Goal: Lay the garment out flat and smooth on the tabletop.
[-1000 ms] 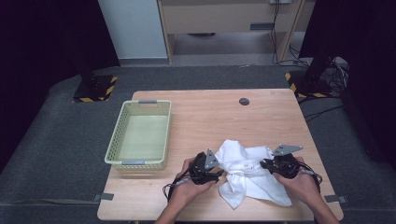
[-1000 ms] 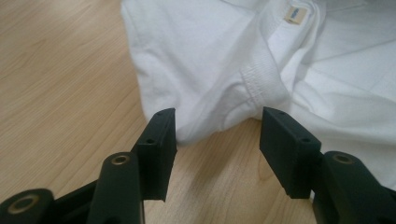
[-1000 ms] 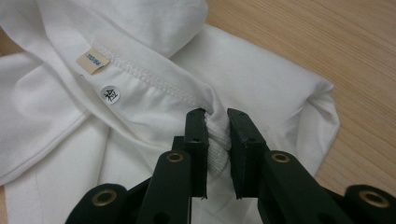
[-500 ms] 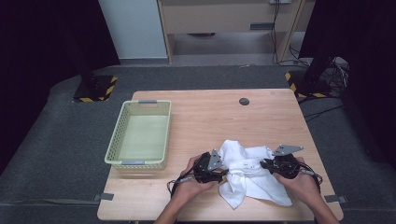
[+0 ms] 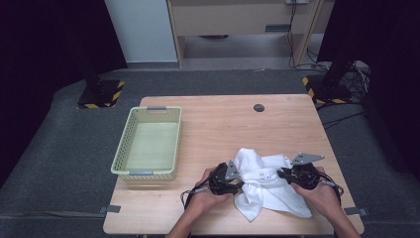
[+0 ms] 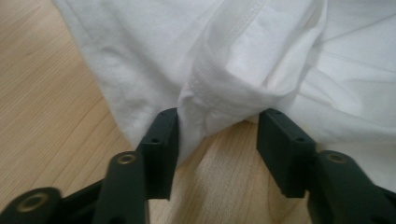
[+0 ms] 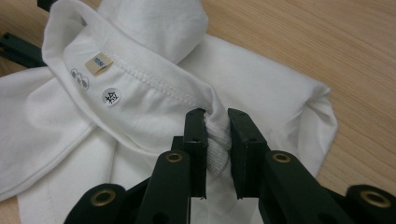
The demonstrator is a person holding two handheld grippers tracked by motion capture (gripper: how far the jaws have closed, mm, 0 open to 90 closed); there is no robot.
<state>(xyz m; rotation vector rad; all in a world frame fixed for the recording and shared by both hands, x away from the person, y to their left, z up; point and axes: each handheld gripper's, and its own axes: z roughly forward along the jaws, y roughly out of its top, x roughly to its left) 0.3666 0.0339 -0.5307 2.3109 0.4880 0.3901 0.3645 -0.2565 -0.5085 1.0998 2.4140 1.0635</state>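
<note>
Shirt: we see the white T-shirt (image 5: 265, 181) crumpled on the wooden table (image 5: 223, 124), near its front edge, right of the green basket (image 5: 148, 148).
Our right gripper (image 7: 217, 128): pinched on the ribbed collar.
Our left gripper (image 6: 217, 135): jaws have just been closing, a fabric fold between them, not yet clamped.

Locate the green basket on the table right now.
In the high view, the green basket sits on the table's left side, apart from the white shirt, which lies near the front edge.
</note>
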